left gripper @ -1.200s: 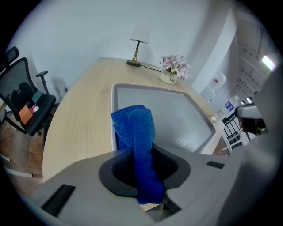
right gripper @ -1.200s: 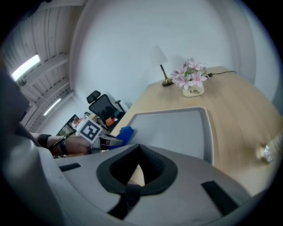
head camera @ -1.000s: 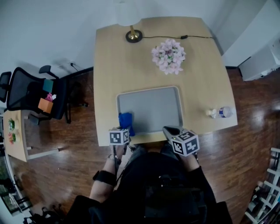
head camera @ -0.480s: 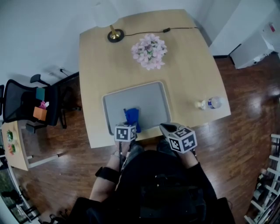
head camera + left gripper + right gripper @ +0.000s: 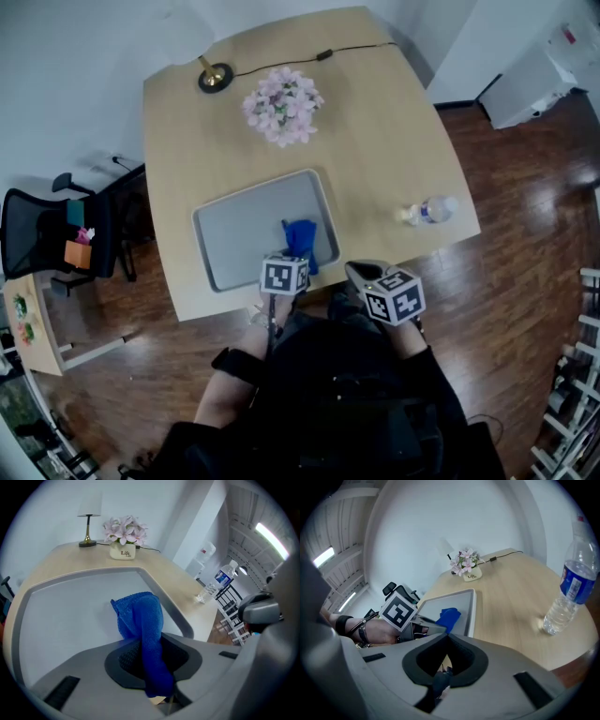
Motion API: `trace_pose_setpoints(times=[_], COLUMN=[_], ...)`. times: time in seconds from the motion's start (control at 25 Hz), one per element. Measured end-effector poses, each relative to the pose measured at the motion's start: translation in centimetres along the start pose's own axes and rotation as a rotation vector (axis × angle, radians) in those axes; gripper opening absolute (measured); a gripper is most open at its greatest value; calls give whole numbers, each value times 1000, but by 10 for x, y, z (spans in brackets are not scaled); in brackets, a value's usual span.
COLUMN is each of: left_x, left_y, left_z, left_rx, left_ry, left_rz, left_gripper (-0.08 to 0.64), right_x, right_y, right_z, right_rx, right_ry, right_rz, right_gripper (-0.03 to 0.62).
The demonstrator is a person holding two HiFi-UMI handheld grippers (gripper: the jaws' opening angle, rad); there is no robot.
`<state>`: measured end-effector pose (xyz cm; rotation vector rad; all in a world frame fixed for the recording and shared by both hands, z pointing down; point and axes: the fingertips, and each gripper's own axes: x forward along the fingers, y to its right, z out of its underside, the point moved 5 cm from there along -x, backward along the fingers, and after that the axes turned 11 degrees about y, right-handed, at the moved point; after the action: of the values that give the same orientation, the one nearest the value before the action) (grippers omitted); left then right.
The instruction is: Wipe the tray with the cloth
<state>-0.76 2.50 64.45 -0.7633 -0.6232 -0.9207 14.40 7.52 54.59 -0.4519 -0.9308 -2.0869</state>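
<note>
Pale wooden desk [image 5: 394, 141] carries a grey tray [image 5: 234, 225]. Left claw [image 5: 143, 656] pinches the blue cloth [image 5: 140, 616], now at the tray's near-right part, having swept over from its near-left corner. Judgement: near strip wiped, far area outstanding. Right claw [image 5: 446, 639] is pressed together, empty.

Blue cloth [image 5: 143, 634] between tongs [image 5: 149, 660]

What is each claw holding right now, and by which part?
The left claw pinches the blue cloth by its bunched near end; the rest lies on the tray. The right claw is shut on nothing.
</note>
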Motion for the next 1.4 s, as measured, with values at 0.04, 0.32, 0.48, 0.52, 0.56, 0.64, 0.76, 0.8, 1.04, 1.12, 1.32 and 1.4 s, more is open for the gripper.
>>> trace_pose_setpoints(times=[0.04, 0.32, 0.48, 0.52, 0.56, 0.64, 0.76, 0.8, 1.04, 1.12, 1.32, 1.4], left_x=[6, 35, 37, 37, 37, 36, 27, 20, -44, -70, -118, -129], left_y=[9, 52, 57, 56, 56, 55, 51, 48, 1, -21, -79, -99], left_z=[-3, -16, -16, -18, -19, -19, -23, -25, -31, -27, 6, 20], left_rx=[9, 34, 27, 30, 32, 32, 34, 39, 48, 43, -26, -70], left_ry=[1, -3, -11, -6, -2, 3, 18, 29, 115, 135, 150, 151], left_rz=[11, 75, 90, 95, 103, 123, 143, 146, 116, 81, -13, -42], left_gripper=[94, 94, 94, 94, 94, 94, 94, 94, 94, 94, 94, 94], right_x=[-2, -15, -18, -17, -16, -12, -4, 0, 25, 34, 56, 64], right_y=[3, 21, 24, 24, 23, 19, 9, 5, -23, -35, -63, -73], right_z=[1, 8, 7, 6, 6, 3, -4, -6, -18, -25, -39, -42], right_rx=[2, 14, 20, 20, 19, 13, -2, -8, -45, -63, -100, -109], right_ry=[-2, -4, -3, -5, -7, -7, -3, -1, -3, 1, 12, 10], right_rz=[1, 16, 25, 25, 24, 19, 8, 3, -26, -38, -60, -68], right_gripper=[-2, -2, -2, -2, -2, -2, -2, -2, -2, -2, -2, -2])
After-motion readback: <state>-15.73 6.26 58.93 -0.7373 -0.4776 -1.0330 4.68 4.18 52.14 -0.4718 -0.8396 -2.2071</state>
